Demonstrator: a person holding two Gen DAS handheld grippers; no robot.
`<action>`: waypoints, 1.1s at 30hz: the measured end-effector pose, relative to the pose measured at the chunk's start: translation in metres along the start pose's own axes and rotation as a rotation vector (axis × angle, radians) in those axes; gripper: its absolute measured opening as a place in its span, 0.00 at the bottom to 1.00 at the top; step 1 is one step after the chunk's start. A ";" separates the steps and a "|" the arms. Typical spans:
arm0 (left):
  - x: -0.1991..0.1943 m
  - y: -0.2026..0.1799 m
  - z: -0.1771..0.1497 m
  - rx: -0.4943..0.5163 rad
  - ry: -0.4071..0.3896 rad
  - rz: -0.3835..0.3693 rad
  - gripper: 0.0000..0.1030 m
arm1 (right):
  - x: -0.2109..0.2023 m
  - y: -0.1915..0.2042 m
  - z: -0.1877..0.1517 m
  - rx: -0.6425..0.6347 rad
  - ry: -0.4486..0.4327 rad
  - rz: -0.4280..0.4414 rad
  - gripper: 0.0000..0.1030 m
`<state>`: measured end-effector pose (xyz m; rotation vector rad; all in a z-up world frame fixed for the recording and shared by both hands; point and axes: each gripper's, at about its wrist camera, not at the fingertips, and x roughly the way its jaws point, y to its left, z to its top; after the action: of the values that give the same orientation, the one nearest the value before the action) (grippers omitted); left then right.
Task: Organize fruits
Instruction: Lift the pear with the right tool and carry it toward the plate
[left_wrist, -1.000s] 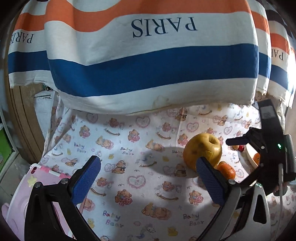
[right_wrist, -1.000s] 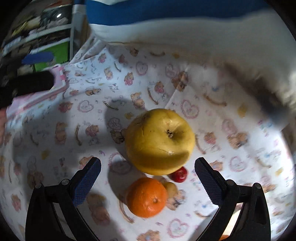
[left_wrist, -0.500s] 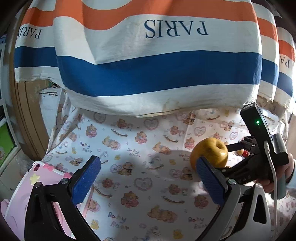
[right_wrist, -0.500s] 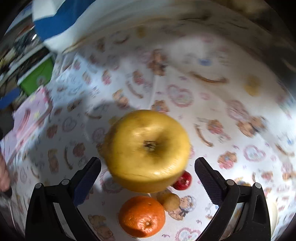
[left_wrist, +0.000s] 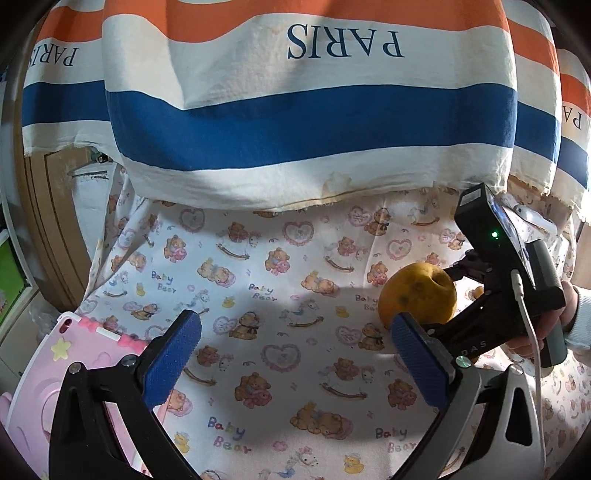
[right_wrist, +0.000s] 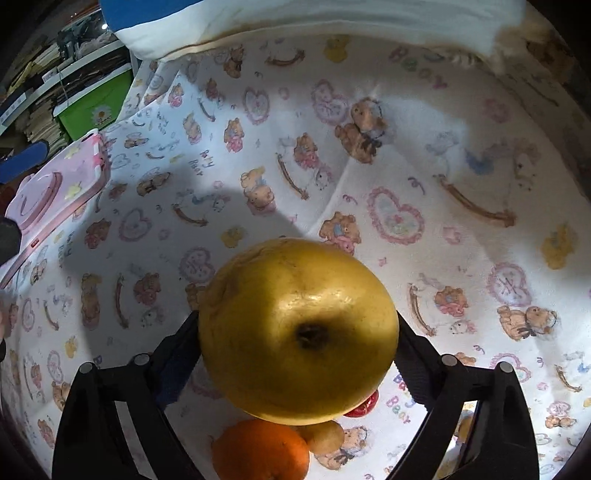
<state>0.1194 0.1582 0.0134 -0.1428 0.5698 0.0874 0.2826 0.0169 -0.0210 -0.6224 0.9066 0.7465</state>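
The right gripper (right_wrist: 299, 354) is closing on the big yellow fruit (right_wrist: 298, 332), and in its own view both blue pads are already sitting against the fruit's flanks, one on either side of its widest part. The fruit is filling the whole span between the jaws, so they are staying nearly as wide as they go. Whether it is lifted or resting on the teddy-bear cloth (right_wrist: 388, 155) I cannot tell for sure; from the left wrist view the yellow fruit (left_wrist: 417, 297) appears just above the cloth.

Directly beneath the yellow fruit, toward the camera, an orange (right_wrist: 260, 452) is lying, with a small tan fruit (right_wrist: 325, 435) touching it and a small red fruit (right_wrist: 364, 404) peeking out at the yellow fruit's lower right edge. Well off to the yellow fruit's left, a pink tray (right_wrist: 59, 188) is sitting at the cloth's edge.

The left gripper (left_wrist: 295, 365) is hovering spread wide with nothing between its pads.

To my eye the yellow fruit is looking heavy for its size, firm, and smooth and waxy in the skin, so it is likely to slip or roll if pinched off-centre. Gripping it across the equator, with the stem dimple facing the camera as now, seems the safest hold; squeezing hard risks bruising it.
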 end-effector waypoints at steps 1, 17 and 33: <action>0.000 0.000 0.000 0.001 0.001 -0.001 0.99 | 0.000 0.000 0.000 0.001 0.002 -0.002 0.92; -0.017 -0.012 0.001 0.047 -0.056 -0.014 0.99 | -0.120 -0.013 -0.065 0.363 -0.332 0.007 0.90; -0.034 -0.091 -0.007 0.196 -0.081 -0.114 0.99 | -0.190 -0.007 -0.216 0.646 -0.495 -0.076 0.90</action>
<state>0.0984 0.0656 0.0360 0.0186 0.4857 -0.0733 0.1113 -0.2052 0.0403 0.1020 0.6044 0.4634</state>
